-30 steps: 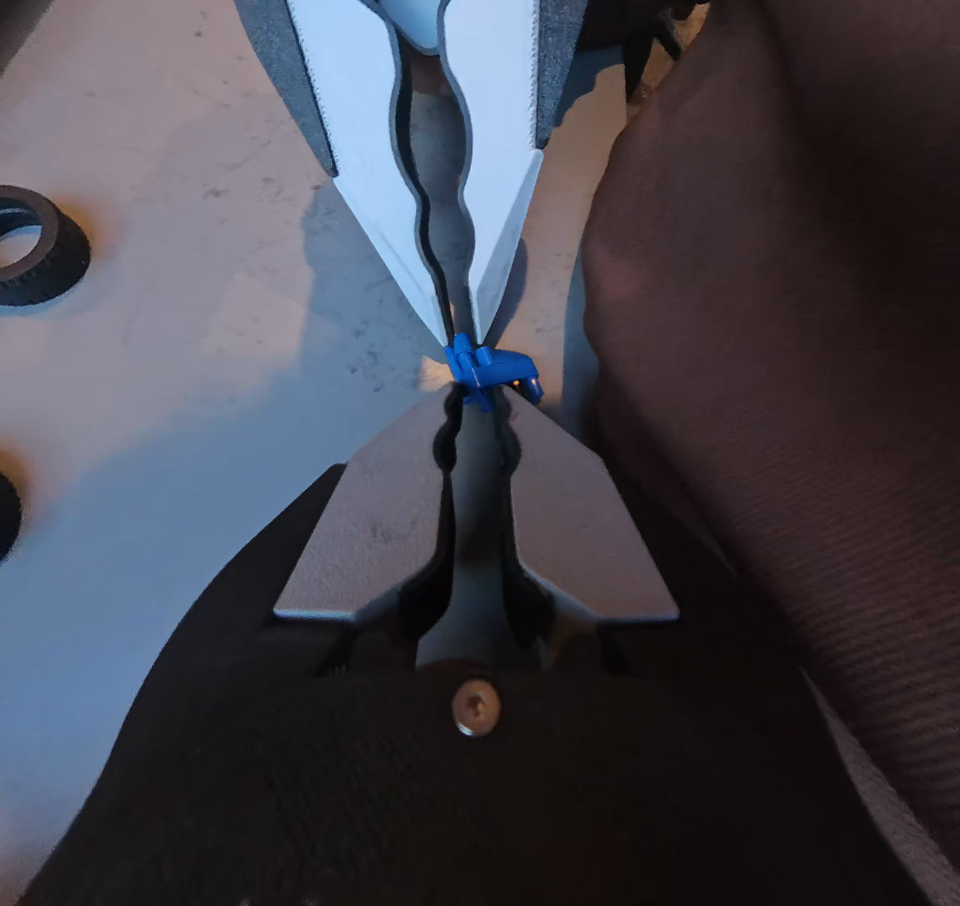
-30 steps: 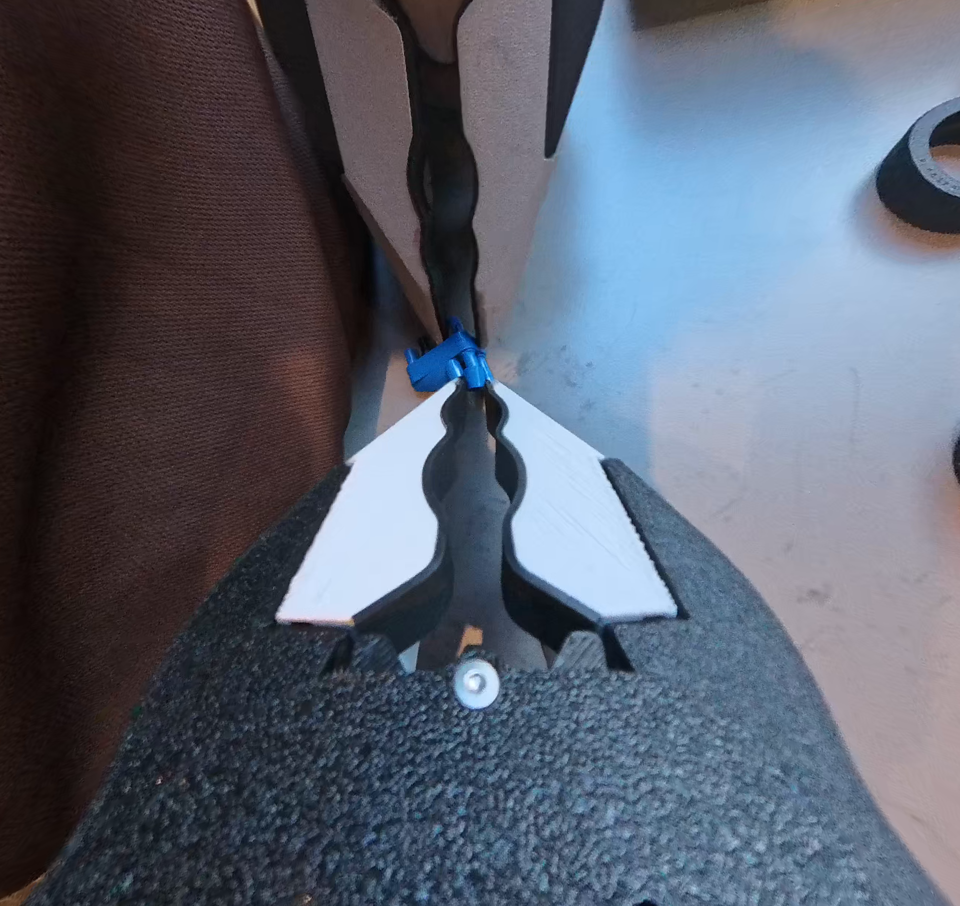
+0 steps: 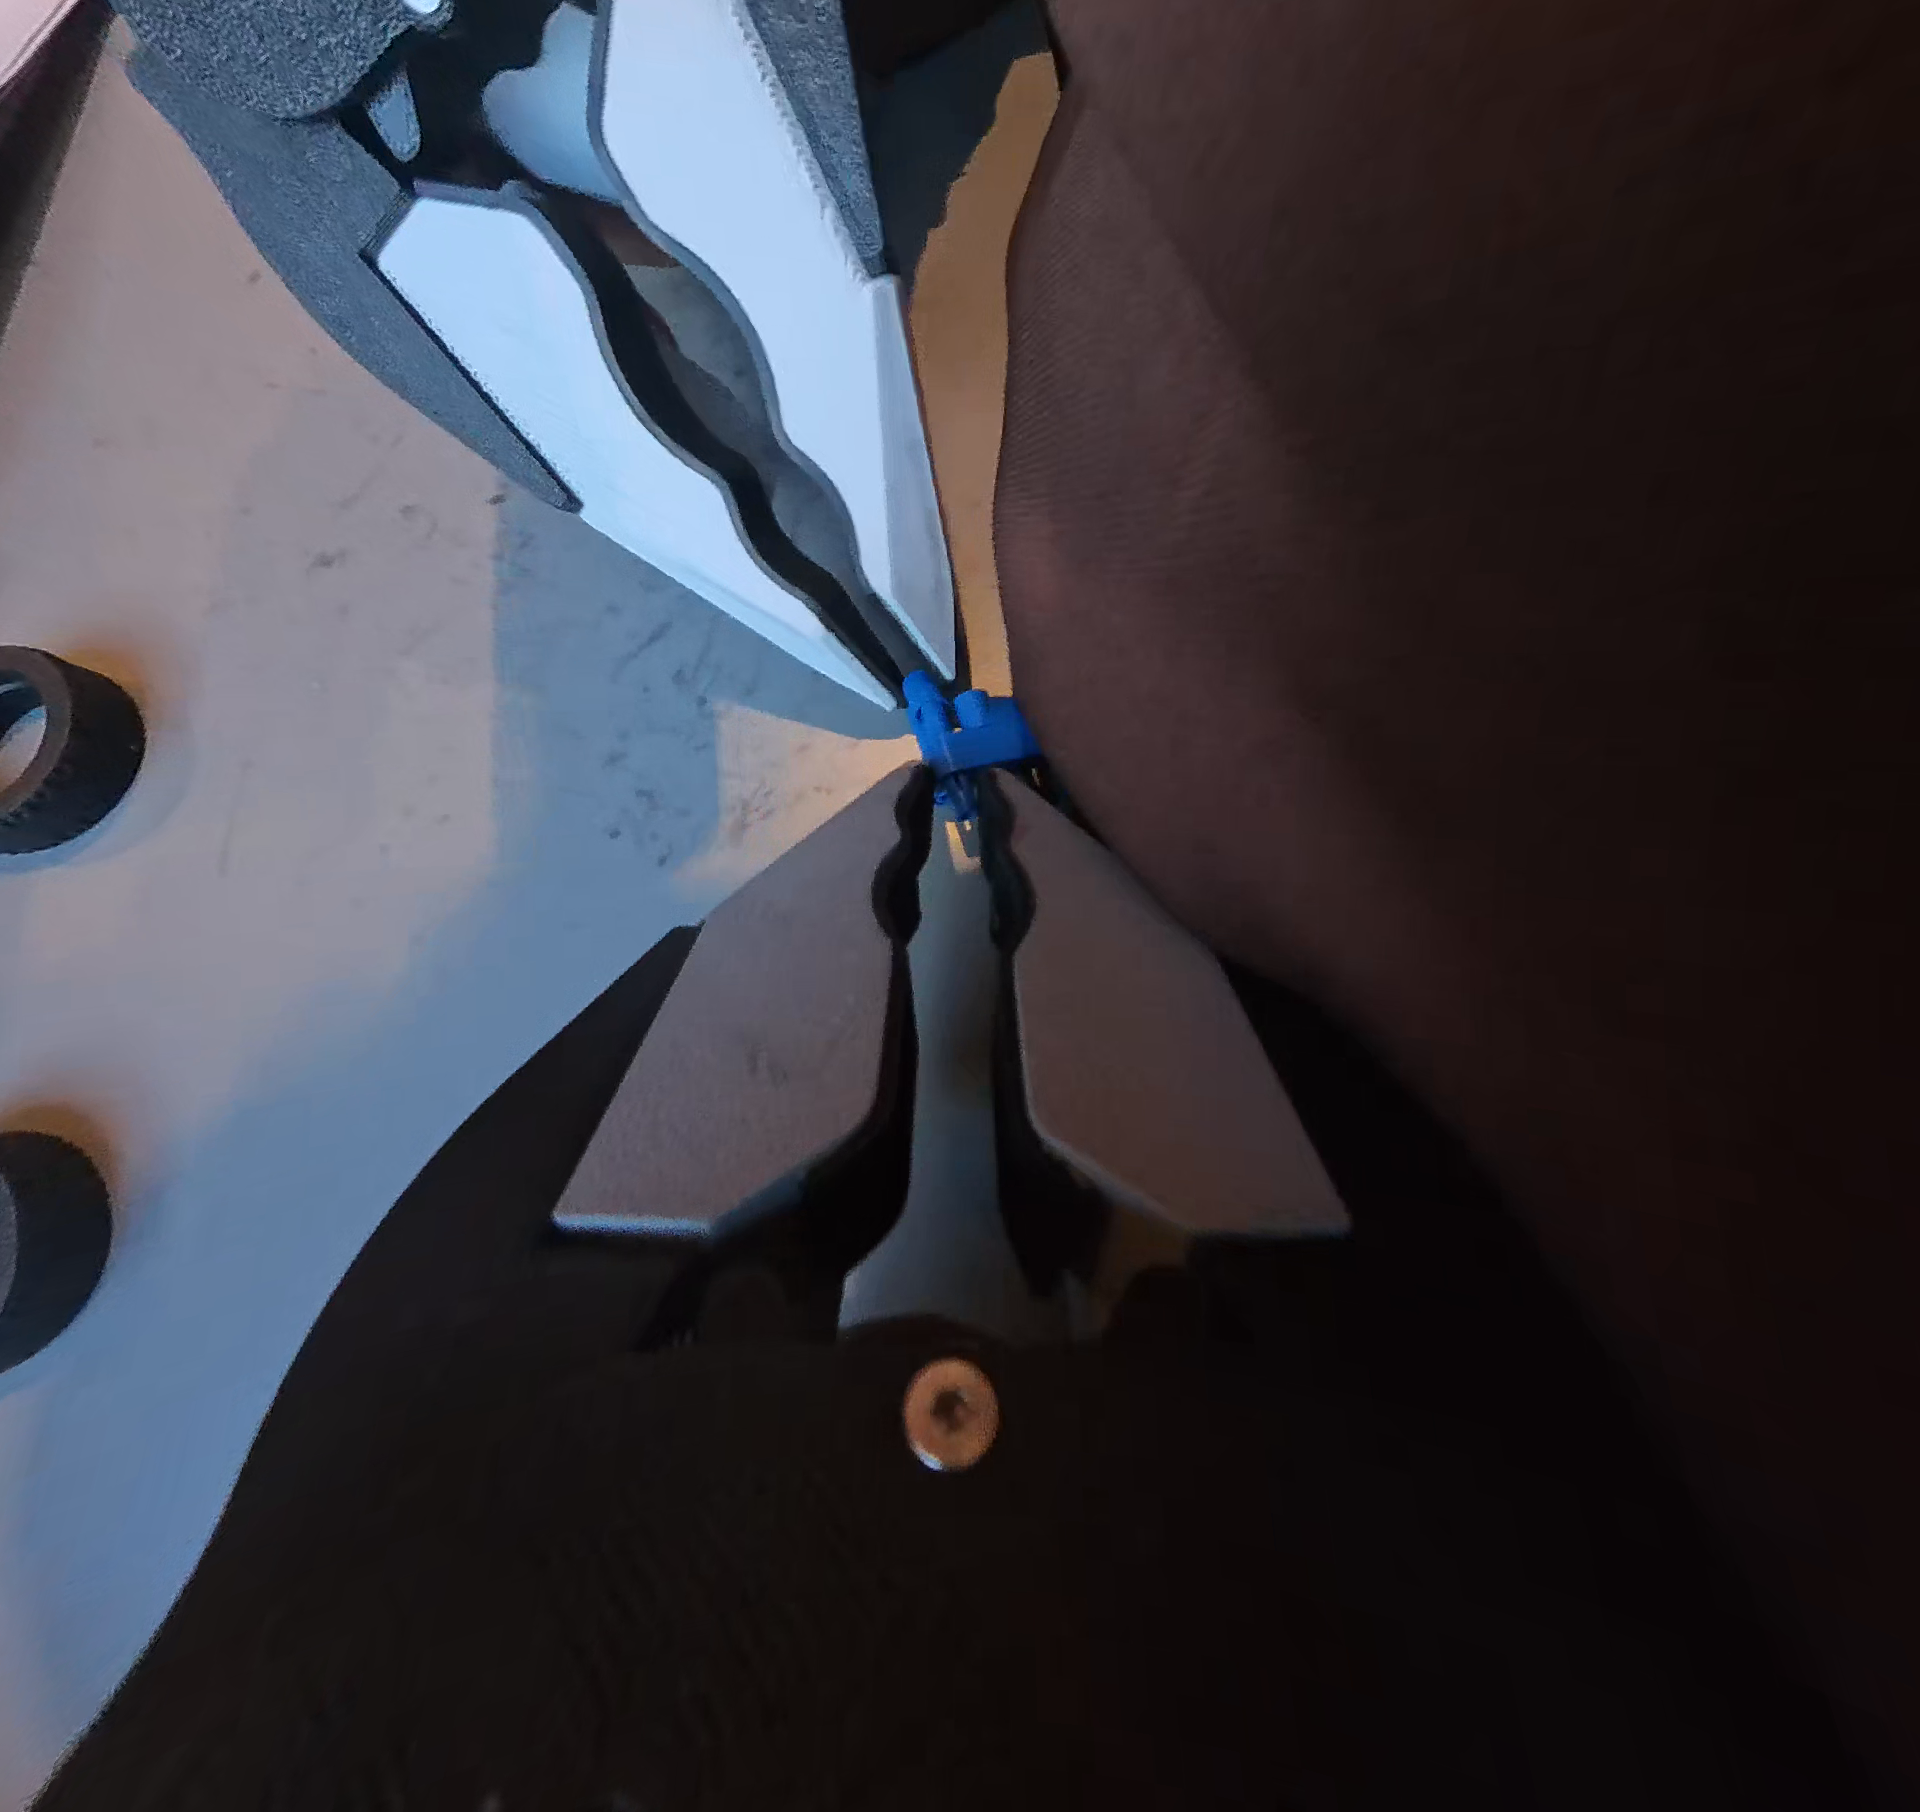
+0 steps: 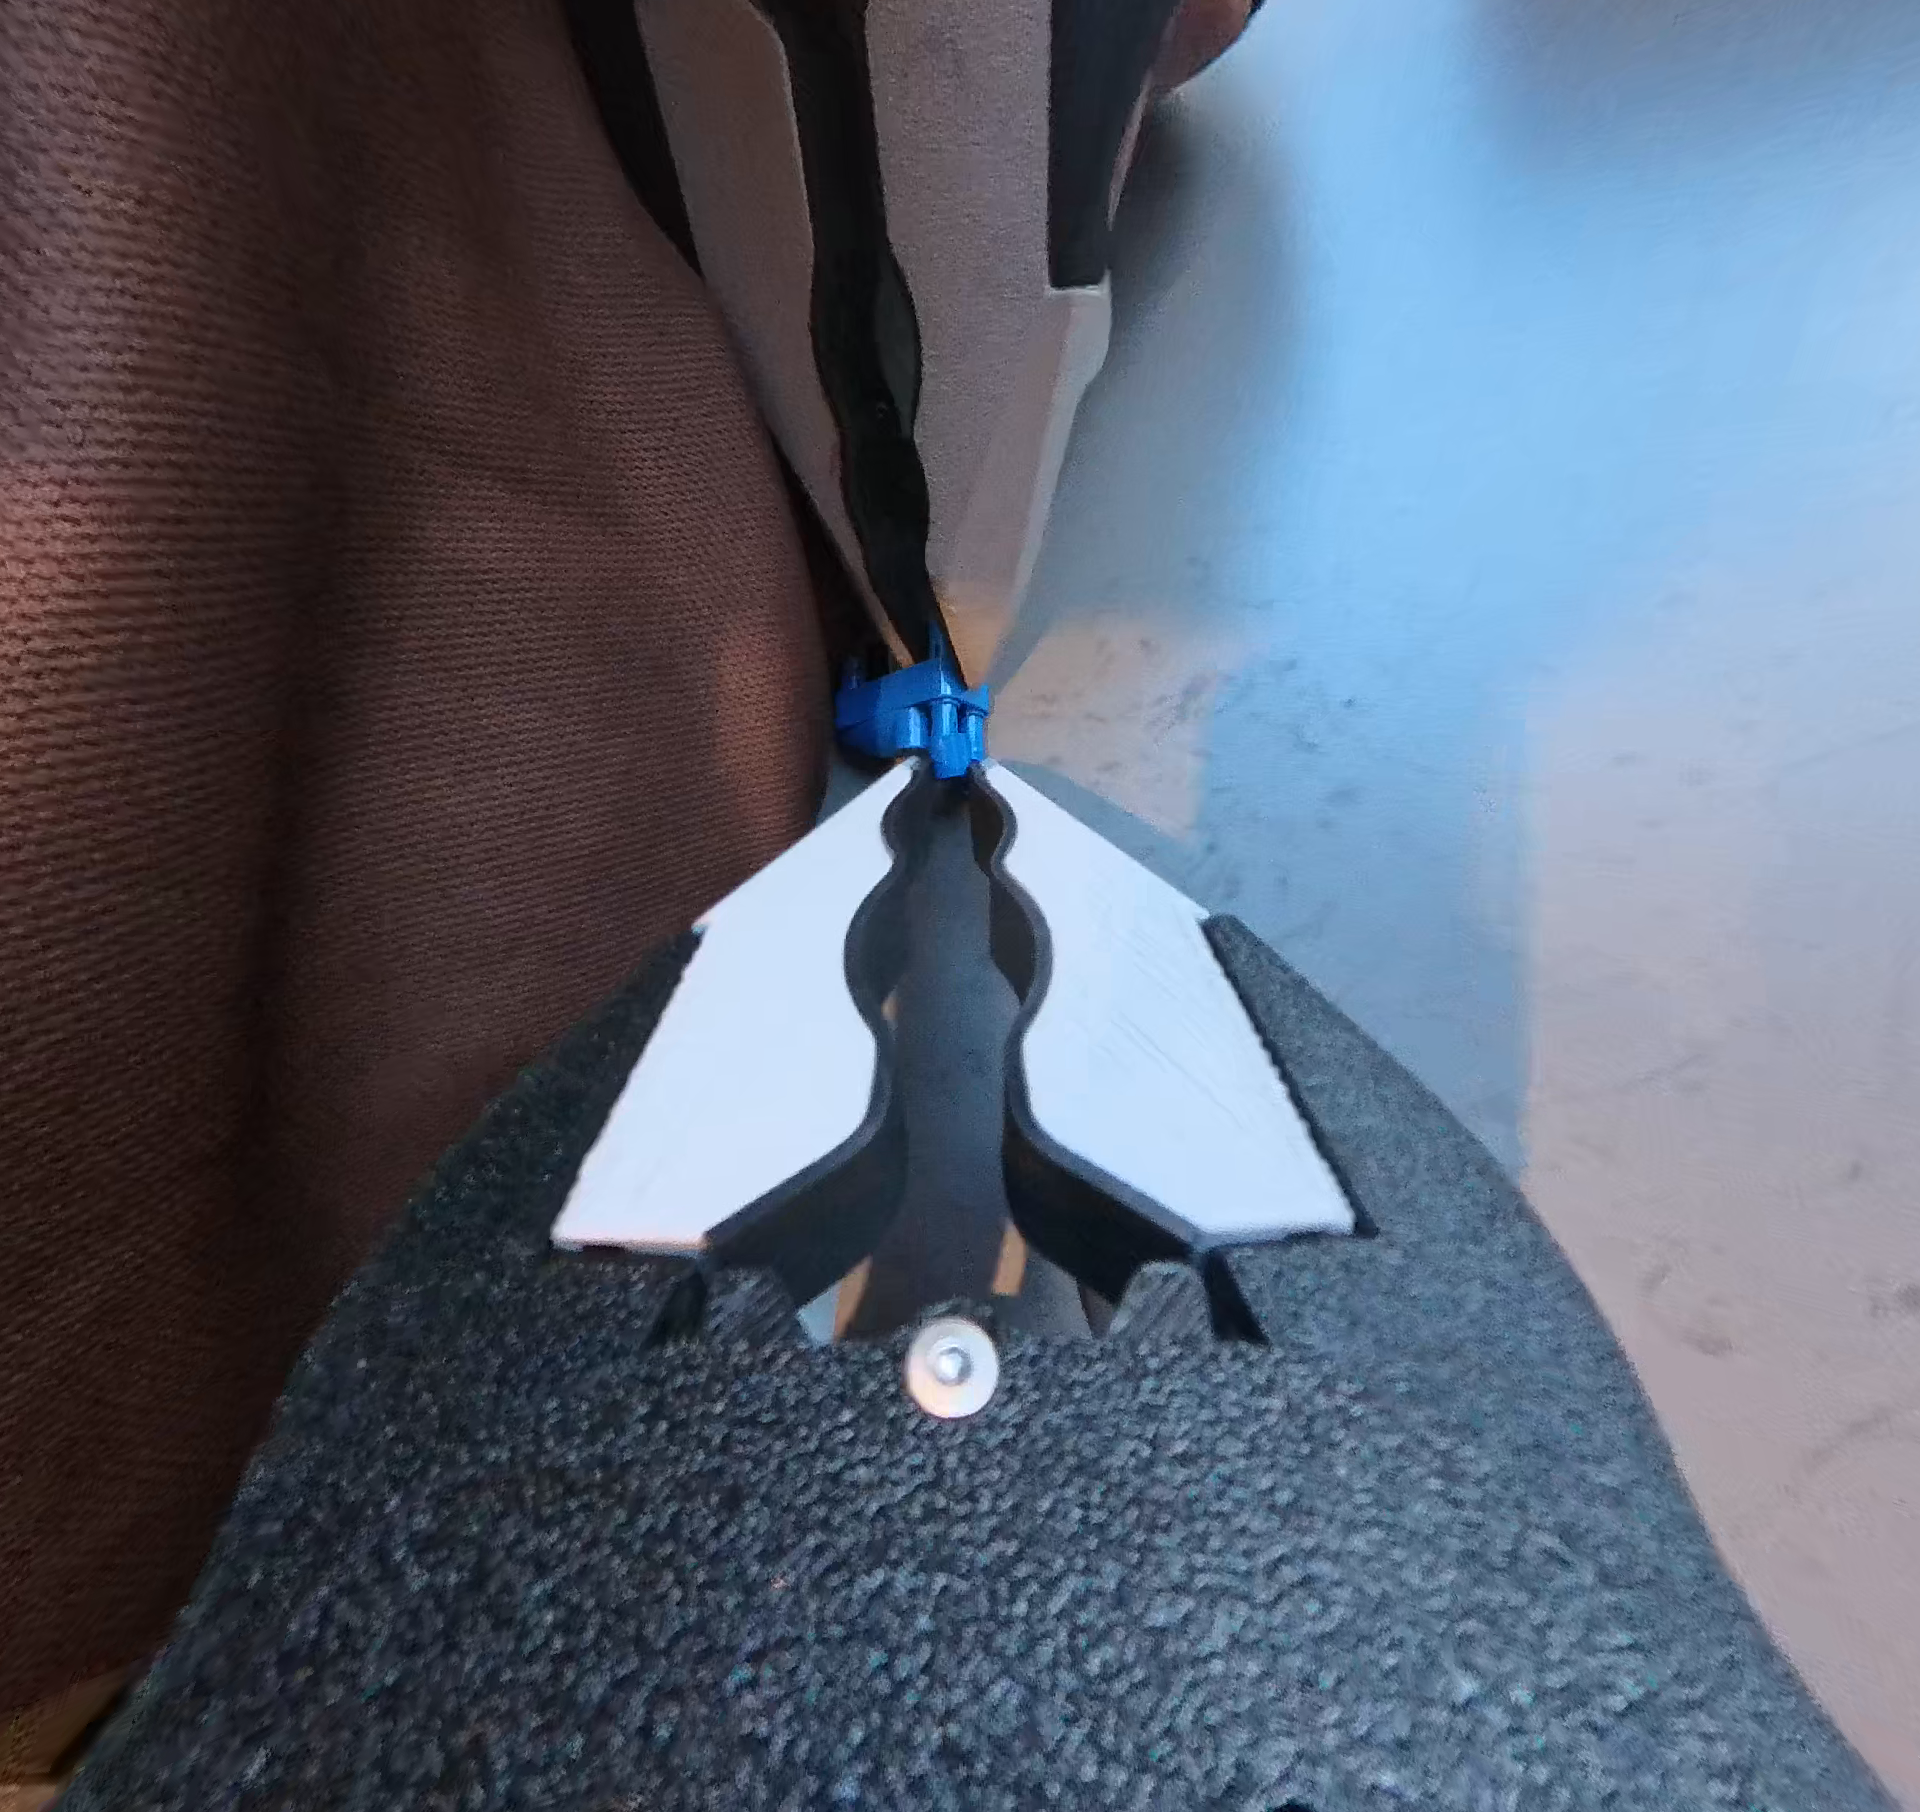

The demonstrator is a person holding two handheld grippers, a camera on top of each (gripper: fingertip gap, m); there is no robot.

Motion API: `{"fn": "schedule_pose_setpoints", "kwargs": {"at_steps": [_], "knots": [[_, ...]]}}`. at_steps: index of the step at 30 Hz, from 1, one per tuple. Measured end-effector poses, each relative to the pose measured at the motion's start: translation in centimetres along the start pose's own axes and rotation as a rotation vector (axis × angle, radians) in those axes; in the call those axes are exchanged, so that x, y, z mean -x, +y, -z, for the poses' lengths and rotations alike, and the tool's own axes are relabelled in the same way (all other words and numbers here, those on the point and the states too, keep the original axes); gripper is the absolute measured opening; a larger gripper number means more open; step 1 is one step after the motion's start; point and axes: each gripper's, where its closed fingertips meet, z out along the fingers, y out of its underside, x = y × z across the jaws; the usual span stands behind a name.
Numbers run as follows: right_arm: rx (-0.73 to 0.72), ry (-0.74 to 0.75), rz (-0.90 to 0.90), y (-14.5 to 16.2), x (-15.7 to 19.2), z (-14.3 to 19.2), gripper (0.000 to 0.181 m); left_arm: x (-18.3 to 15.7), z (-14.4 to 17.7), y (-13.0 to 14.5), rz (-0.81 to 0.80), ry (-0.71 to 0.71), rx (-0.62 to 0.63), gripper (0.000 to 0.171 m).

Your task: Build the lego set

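Note:
A small blue lego piece is held in the air between my two grippers, which meet tip to tip. My left gripper is shut on its lower end. My right gripper comes in from the upper left and is shut on its other end. In the right wrist view the blue piece sits just above my right gripper, and my left gripper reaches down to it from the top. The piece's gripped ends are hidden between the fingertips.
A pale tabletop lies below. Two black lego tyres lie at its left edge in the left wrist view. Brown fabric fills the right side there and, as the same fabric, the left of the right wrist view. Both grippers' tips are close together, under 4 cm apart.
The two grippers have turned relative to each other: the right one now slants in from the upper left. The blue piece stays gripped. The tyre has left the right wrist view.

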Motion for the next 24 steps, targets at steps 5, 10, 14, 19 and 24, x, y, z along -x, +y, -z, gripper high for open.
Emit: {"fn": "schedule_pose_setpoints", "kwargs": {"at_steps": [5,10,14,19,24], "knots": [[-0.018,-0.036,-0.09,0.0,0.3,-0.1,0.006,-0.3,0.0,0.0,0.011,0.013,0.004,0.005],[-0.042,-0.087,-0.209,0.0,0.9,-0.2,0.006,-0.8,0.0,0.0,0.041,0.042,-0.007,0.004],[-0.085,-0.127,-0.346,-0.1,1.0,-0.3,0.006,-0.7,0.0,0.0,0.049,0.036,-0.005,0.004],[-0.141,-0.156,-0.442,-0.4,1.0,-0.1,0.006,-0.7,0.0,0.0,0.053,0.013,-0.006,0.004],[-0.151,-0.144,-0.478,-0.4,1.3,-0.3,0.006,-1.0,0.0,0.0,0.078,0.023,-0.011,0.003]]}}
